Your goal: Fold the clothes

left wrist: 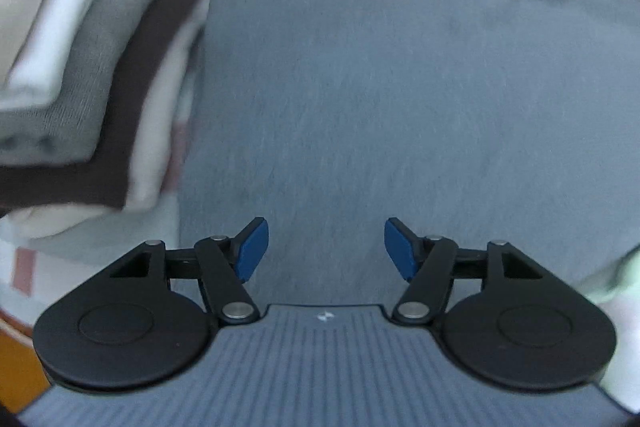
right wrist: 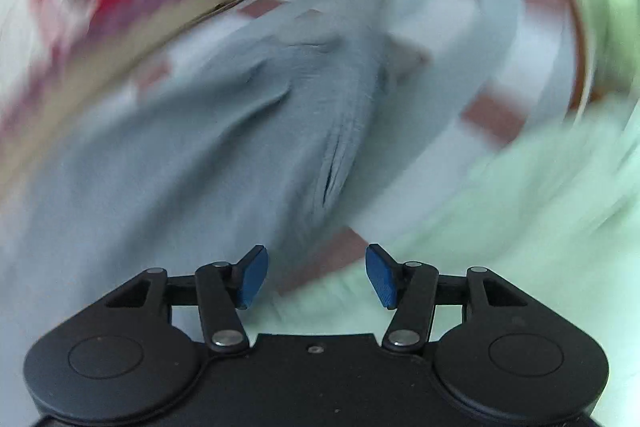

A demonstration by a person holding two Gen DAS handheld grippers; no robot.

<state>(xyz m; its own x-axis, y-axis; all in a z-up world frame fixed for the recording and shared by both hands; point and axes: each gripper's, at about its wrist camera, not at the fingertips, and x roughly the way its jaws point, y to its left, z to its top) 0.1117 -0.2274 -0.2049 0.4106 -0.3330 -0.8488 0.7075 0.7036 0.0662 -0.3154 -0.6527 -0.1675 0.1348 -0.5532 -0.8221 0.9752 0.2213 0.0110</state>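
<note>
In the left wrist view, the left gripper (left wrist: 326,249) hangs over a flat grey-blue garment (left wrist: 400,99), its blue pads (left wrist: 251,249) spread apart with nothing between them. A stack of folded clothes (left wrist: 100,67) sits at the left, beside the garment.

In the right wrist view, heavily blurred, the right gripper (right wrist: 317,277) is released and empty above the garment's (right wrist: 224,131) wrinkled edge, which lies on a checked cloth (right wrist: 480,75). A pale green fabric (right wrist: 520,227) lies to the right.
</note>
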